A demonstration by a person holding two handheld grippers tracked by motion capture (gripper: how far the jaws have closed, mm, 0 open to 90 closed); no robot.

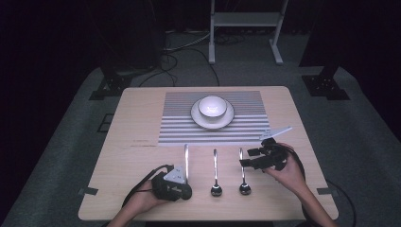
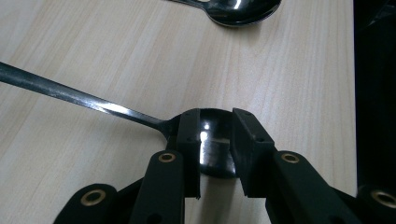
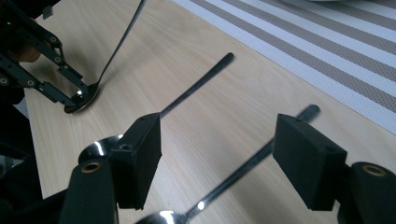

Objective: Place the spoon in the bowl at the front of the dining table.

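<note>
Steel spoons: three lie in a row on the pale wood table (image 1: 137, 123), handles toward the striped placemat (image 1: 175, 118), bowls toward the person
Left spoon (image 2: 140, 114): its bowl sits between the left gripper (image 1: 182, 187) pads, near the table's front edge
Left gripper state: jaws drawn in tight on the spoon bowl, pads (image 2: 189, 135) against both its sides (handle runs free, up and away)
Right gripper (image 3: 217, 163): jaws wide apart, nothing between them, hovering above the right spoon (image 3: 243, 170) handle
Middle spoon (image 1: 215, 172): untouched, lying between the two
Step in hand: looks like the pick-up of the left spoon, grip made, lift not yet begun
Next move: likely a clean lift, then a carry toward the white bowl (image 1: 212, 106) on its plate (image 1: 227, 120)
Room: open wood left of the held spoon; the middle spoon lies close on the other side; front edge is near
</note>
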